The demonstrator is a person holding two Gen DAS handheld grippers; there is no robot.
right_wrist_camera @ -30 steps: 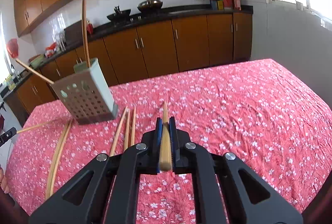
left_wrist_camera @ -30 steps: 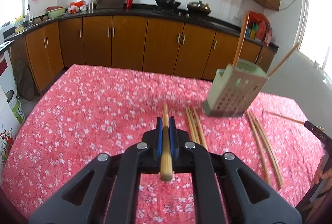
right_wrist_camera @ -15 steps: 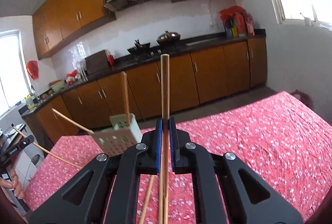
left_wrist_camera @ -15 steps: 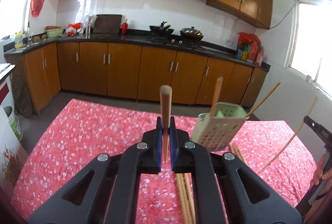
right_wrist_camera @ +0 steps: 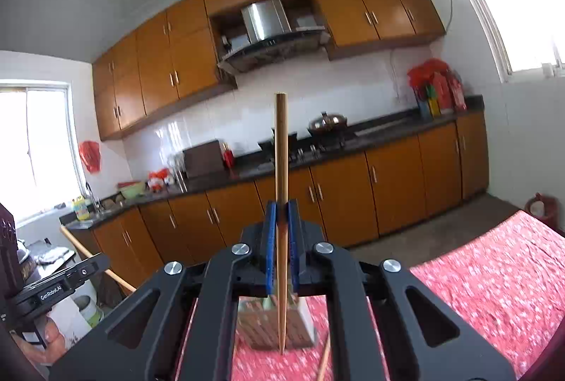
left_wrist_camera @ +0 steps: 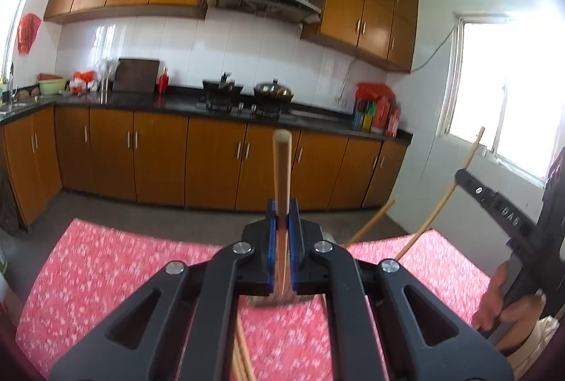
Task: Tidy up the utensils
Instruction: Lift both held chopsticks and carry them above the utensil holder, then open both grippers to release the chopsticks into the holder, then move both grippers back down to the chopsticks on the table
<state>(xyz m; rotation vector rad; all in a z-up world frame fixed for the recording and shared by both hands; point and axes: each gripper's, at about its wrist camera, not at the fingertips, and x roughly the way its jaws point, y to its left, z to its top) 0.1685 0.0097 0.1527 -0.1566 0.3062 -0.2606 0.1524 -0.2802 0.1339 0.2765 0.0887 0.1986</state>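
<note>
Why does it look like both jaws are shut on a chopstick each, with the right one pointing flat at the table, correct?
Not flat. In the right wrist view the right gripper holds its chopstick upright. The left gripper is shut on a chopstick too.

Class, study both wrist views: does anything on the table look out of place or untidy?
Yes. Loose chopsticks lie on the red tablecloth beside the utensil holder instead of inside it. Each gripper holds one chopstick upright.

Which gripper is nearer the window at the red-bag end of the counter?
Right. The right gripper, shut on a chopstick, is on the side of that window; the left gripper, gripping another, is farther from it.
</note>
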